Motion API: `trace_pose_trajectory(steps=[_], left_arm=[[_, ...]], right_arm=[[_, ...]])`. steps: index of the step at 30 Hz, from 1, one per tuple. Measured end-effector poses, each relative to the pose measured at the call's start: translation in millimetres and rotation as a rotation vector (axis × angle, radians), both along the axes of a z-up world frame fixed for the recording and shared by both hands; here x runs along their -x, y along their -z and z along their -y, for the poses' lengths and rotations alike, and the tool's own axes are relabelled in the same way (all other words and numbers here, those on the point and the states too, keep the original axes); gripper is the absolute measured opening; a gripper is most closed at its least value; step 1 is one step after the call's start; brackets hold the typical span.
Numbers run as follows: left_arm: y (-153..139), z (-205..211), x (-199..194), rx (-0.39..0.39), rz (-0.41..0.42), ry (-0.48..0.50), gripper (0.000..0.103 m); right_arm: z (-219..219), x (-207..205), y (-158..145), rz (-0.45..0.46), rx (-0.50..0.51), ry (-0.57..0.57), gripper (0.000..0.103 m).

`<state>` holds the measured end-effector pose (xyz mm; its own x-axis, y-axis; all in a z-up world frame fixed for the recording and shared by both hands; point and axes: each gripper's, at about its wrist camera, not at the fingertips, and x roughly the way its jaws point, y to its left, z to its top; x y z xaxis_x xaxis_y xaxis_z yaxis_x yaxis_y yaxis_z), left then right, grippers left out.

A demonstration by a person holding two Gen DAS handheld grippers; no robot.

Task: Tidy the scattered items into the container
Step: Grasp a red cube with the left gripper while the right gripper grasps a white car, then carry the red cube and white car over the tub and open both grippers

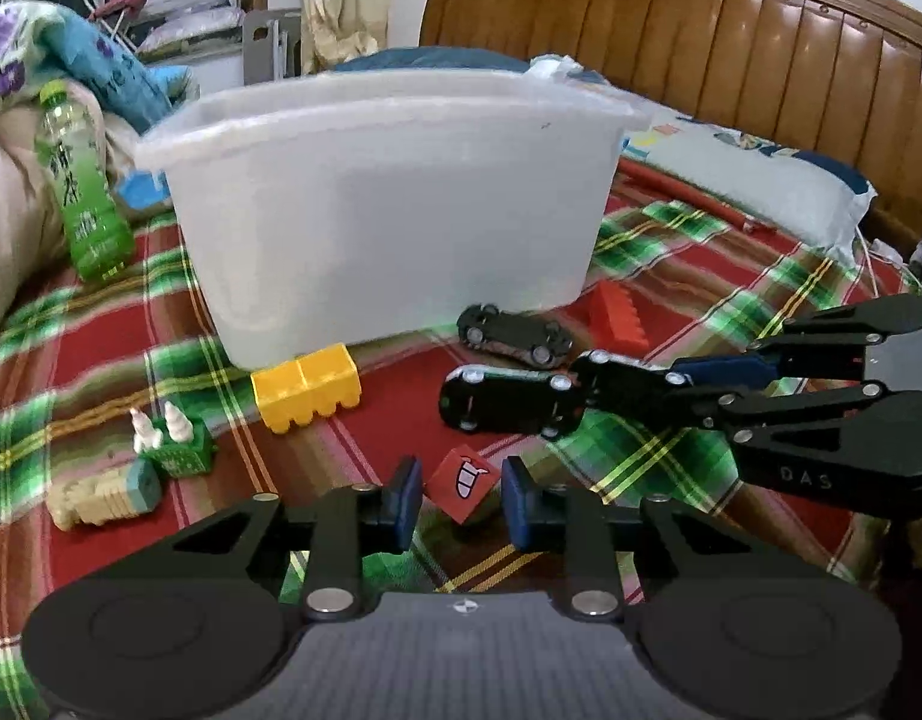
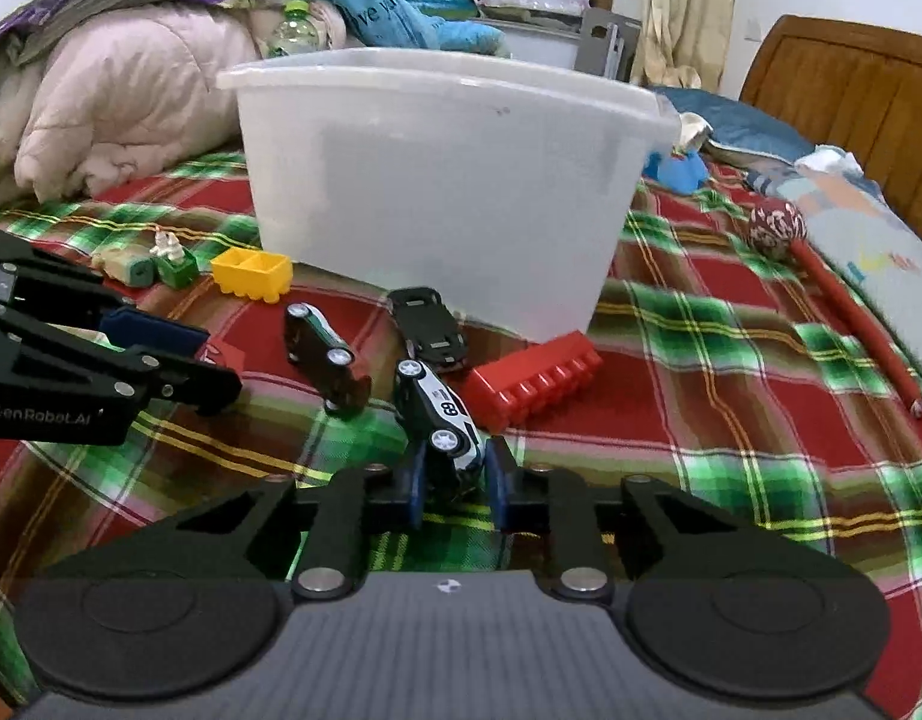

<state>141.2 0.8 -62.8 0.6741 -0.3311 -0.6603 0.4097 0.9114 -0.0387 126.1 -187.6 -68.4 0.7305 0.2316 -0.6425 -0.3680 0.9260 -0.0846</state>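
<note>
So far we see nothing inside the tub; left tool grips a red cube, right tool a white car; toys litter the bed.

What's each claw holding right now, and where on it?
Left claw: the red face cube, by opposite sides. Right claw: the white-and-black toy car, pinched at one end.
</note>
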Motion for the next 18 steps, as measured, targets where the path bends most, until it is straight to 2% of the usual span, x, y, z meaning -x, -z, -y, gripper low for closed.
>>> trace_pose_trajectory(steps=[6,16,17,18], left_arm=[[-18,1,8,0.009,0.038,0.007,0.032],[-2,-6,20,0.033,-0.01,-0.025,0.032],[0,-8,20,0.034,-0.016,-0.03,0.032],[1,-9,20,0.036,-0.02,-0.034,0.032]], right_arm=[[-5,3,-14,0.022,-0.005,0.007,0.021],[-13,11,6,-0.038,-0.024,0.007,0.023],[-13,10,10,-0.043,-0.029,0.013,0.028],[-13,8,12,-0.037,-0.033,0.023,0.041]])
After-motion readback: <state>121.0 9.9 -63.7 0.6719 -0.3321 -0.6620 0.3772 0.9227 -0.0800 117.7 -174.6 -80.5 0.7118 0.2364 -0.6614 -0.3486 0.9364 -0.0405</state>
